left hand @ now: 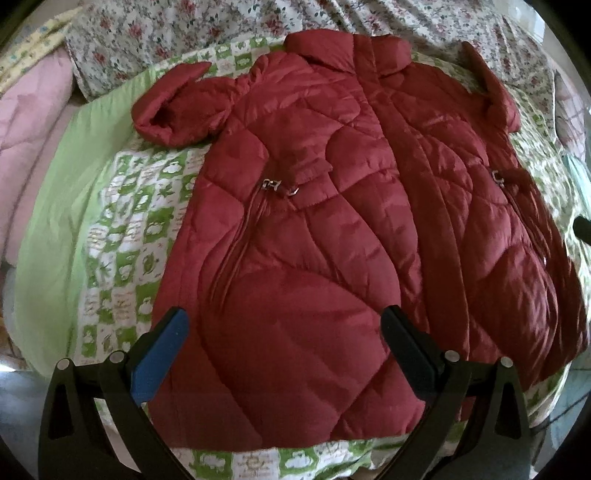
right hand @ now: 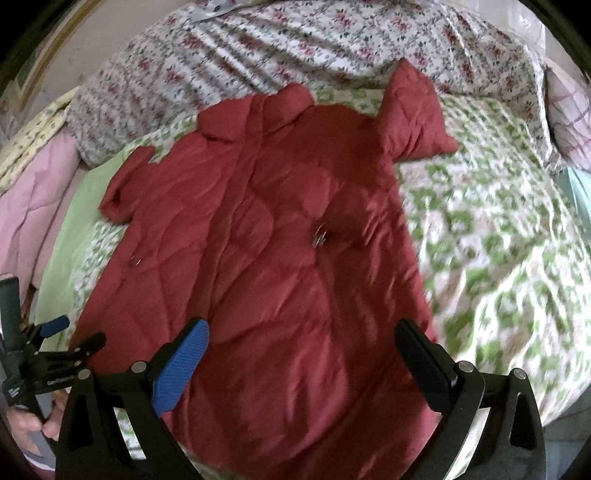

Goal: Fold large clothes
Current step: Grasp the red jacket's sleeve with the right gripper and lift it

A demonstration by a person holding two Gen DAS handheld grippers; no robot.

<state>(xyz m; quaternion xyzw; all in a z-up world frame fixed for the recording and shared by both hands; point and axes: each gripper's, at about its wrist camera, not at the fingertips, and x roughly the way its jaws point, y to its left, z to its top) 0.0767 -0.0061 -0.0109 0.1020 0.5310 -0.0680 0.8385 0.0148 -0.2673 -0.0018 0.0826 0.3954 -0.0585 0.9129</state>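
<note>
- We are holding both grippers above the near hem of the coat (left hand: pixel 314 221), and nothing is folded yet, as far as we can judge.
- The coat is lying flat, front side up, on the quilt (left hand: pixel 122 229). Its collar (left hand: pixel 347 51) is pointing to 12 o'clock and its hem to 6 o'clock, probably so that the sides can be folded inward.
- The left gripper (left hand: pixel 284 354) is hovering with its fingers spread wide and released; they are grasping nothing. One finger has a blue pad (left hand: pixel 162 354), the other is black.
- The right gripper (right hand: pixel 303 365) is also hovering with its fingers apart and empty, over the hem.
- In the right view, the left gripper is showing at 9 o'clock, with a hand (right hand: pixel 26 424) around its handle.
- The left sleeve (left hand: pixel 173 107) is lying bent at 10 o'clock, and the right sleeve (right hand: pixel 417 118) is sticking up at 1 o'clock; we think both are needing to come over the body first.
- A floral sheet (left hand: pixel 184 33) is lying bunched beyond the collar, at 12 o'clock.
- The padding is looking thick and slippery, so a fold may spring open.
</note>
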